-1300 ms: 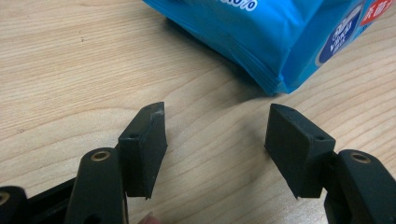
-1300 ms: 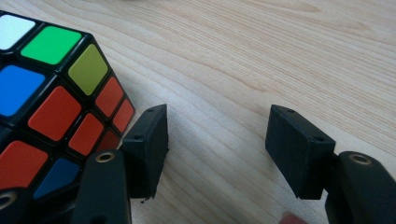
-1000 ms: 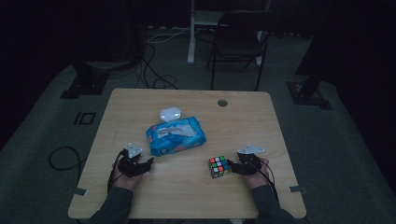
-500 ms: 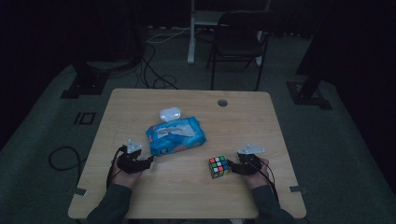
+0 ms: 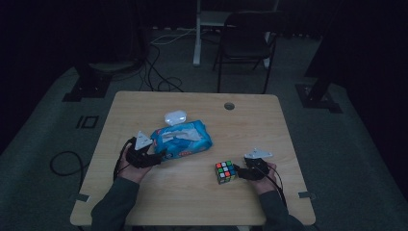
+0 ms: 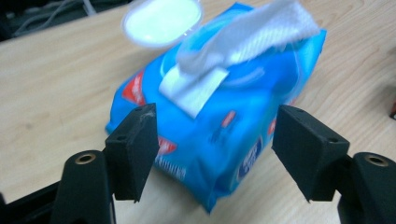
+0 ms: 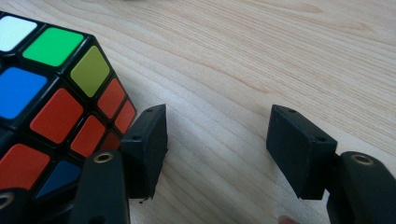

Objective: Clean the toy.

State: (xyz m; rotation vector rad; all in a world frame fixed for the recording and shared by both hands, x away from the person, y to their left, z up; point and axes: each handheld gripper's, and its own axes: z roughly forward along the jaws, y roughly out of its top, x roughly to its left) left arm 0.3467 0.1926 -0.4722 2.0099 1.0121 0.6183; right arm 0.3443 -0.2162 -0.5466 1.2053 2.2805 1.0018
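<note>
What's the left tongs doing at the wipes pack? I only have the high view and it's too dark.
Observer: Left tongs are open, and the jaws have just been opening. They straddle the near corner of the wipes pack, pads off it.
Operator: Pack lid?
Observer: Lid is flipped open, and one wipe sticks out of the opening.
Operator: Right tongs on the cube?
Observer: No. Right tongs are open over bare table. The cube sits beside them, outside the jaws.

glossy plastic wipes pack [image 6: 224, 135], wood-grain table [image 7: 261, 56], shiny plastic cube [image 7: 51, 102]
</note>
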